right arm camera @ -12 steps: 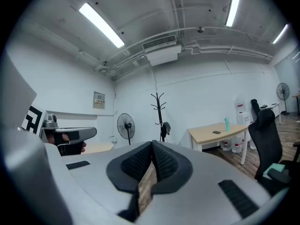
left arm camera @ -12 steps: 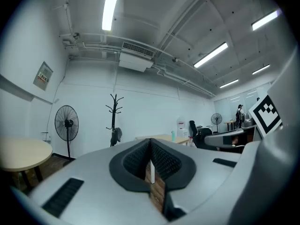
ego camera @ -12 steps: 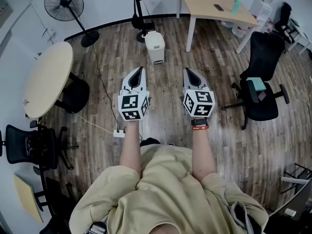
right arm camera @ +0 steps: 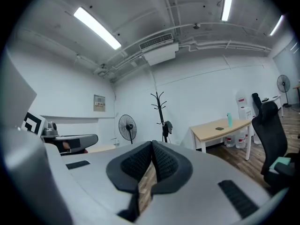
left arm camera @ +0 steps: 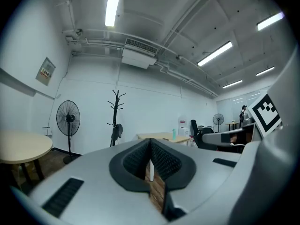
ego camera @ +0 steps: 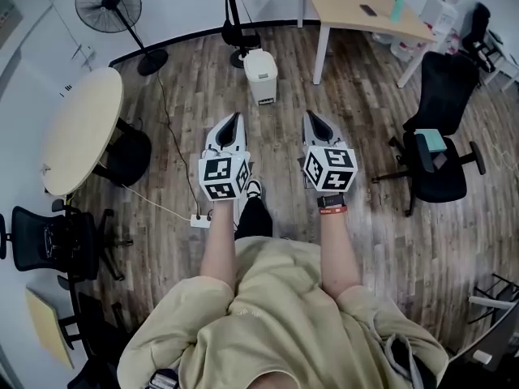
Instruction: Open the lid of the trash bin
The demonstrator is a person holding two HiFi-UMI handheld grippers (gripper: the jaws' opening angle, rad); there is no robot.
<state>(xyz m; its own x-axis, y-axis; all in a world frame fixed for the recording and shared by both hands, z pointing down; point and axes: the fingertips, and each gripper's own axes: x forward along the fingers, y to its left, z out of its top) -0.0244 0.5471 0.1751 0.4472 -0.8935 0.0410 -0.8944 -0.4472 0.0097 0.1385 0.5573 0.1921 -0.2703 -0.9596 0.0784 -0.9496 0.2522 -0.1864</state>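
Left gripper point(ego camera: 233, 120): fingers pressed together, holding nothing, well short of the trash bin point(ego camera: 261, 76).
Bin: stands on the floor point(ego camera: 365, 104) ahead, lid point(ego camera: 260, 59) down.
Right gripper point(ego camera: 311, 120): fingers together, empty, equally short of the bin.
Progress: nothing done yet; the approach and the lid-lifting both remain.

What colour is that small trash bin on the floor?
The small trash bin is white, clearest in head view.

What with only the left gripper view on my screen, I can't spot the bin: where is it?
Observer: The head view shows the trash bin standing on the floor ahead of the left gripper, clear of it.
Operator: Is its lid up?
Observer: No, the lid looks shut.
Operator: And the right gripper?
Observer: The right gripper has its jaws together on nothing.
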